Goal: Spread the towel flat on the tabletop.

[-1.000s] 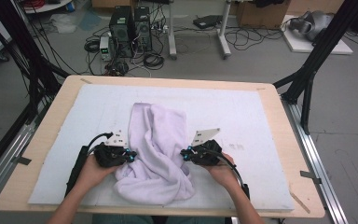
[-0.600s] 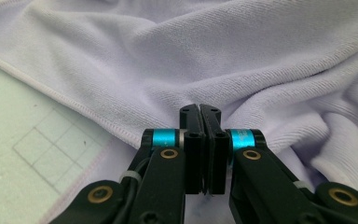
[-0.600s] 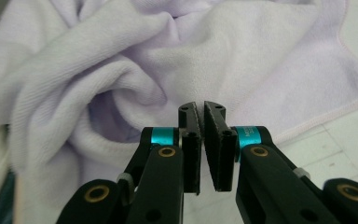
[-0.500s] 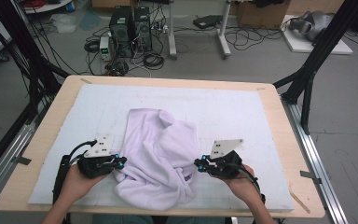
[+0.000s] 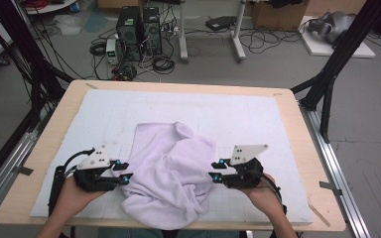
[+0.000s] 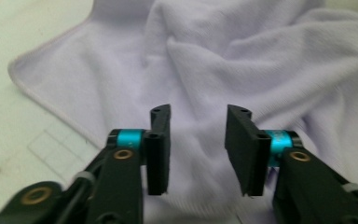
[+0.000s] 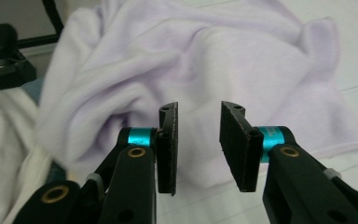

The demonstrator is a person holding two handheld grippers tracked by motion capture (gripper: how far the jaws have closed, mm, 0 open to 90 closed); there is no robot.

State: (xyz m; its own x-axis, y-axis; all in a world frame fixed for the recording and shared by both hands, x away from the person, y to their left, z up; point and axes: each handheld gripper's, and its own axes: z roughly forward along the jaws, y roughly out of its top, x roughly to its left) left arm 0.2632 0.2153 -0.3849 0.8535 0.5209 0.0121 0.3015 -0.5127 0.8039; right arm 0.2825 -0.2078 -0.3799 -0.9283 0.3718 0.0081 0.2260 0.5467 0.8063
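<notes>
A crumpled lavender towel (image 5: 171, 168) lies on the white mat near the table's front edge, one corner hanging toward the person. My left gripper (image 5: 124, 174) rests at its left edge and my right gripper (image 5: 214, 172) at its right edge, both pointing inward at the cloth. In the left gripper view the gripper (image 6: 199, 112) is open, and the towel (image 6: 242, 56) lies beyond the gap. The right gripper (image 7: 199, 108) is also open in its own view, facing the towel's (image 7: 205, 51) folds. Both pairs of jaws have just been opening, with nothing pressed between them.
The white mat (image 5: 258, 114) covers most of the wooden table (image 5: 297, 124). Black frame posts (image 5: 327, 84) stand at the table's right and left sides. Computers and cables (image 5: 139, 29) sit on the floor behind the far edge.
Both grippers have moved apart from the towel's middle to its sides and a little nearer the front edge. The towel has spread wider.
</notes>
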